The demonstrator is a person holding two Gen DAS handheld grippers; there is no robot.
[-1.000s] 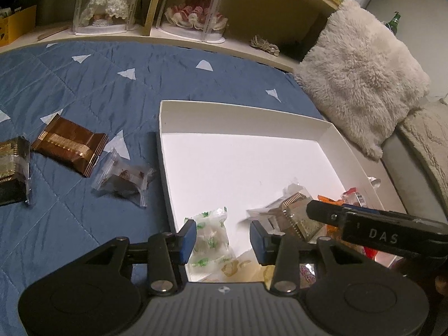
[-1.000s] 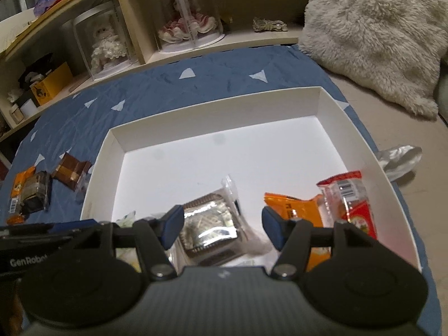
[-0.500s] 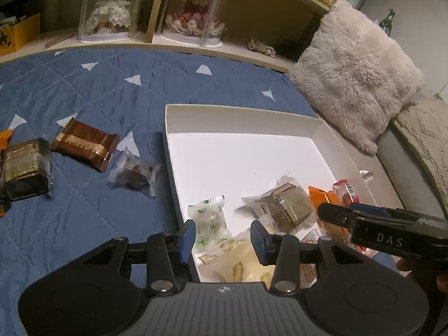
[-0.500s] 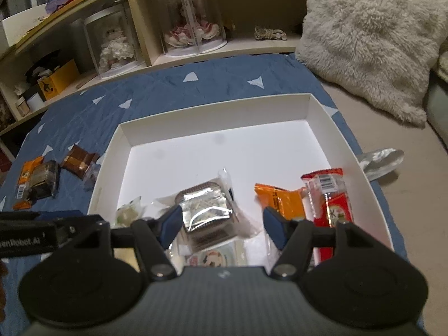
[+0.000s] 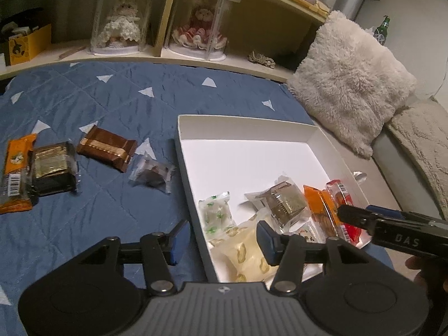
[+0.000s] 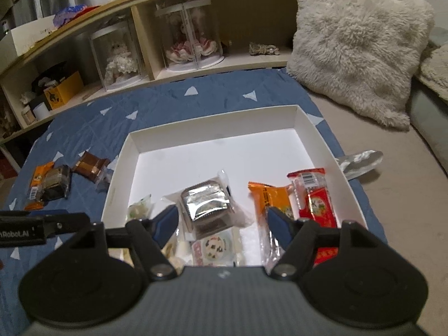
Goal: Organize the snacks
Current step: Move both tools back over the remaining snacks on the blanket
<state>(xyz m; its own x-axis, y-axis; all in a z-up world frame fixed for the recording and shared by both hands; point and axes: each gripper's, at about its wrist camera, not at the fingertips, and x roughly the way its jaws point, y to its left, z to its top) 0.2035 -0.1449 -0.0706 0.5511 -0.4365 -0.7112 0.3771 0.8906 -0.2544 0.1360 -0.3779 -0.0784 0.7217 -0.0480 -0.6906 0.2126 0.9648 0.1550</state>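
We are holding both the left gripper (image 5: 222, 239) and right gripper (image 6: 221, 222) wide and empty above the near end of the white box (image 5: 238, 130), so we are judging the clear-wrapped dark snack (image 5: 152, 171), lying on the blue bedspread (image 5: 84, 98) just left of the box, best pinched across its middle.

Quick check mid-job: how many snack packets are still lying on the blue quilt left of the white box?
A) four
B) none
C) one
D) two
A: an orange packet, a dark gold packet, a brown bar and a small clear-wrapped sweet lie on the quilt outside the white box.
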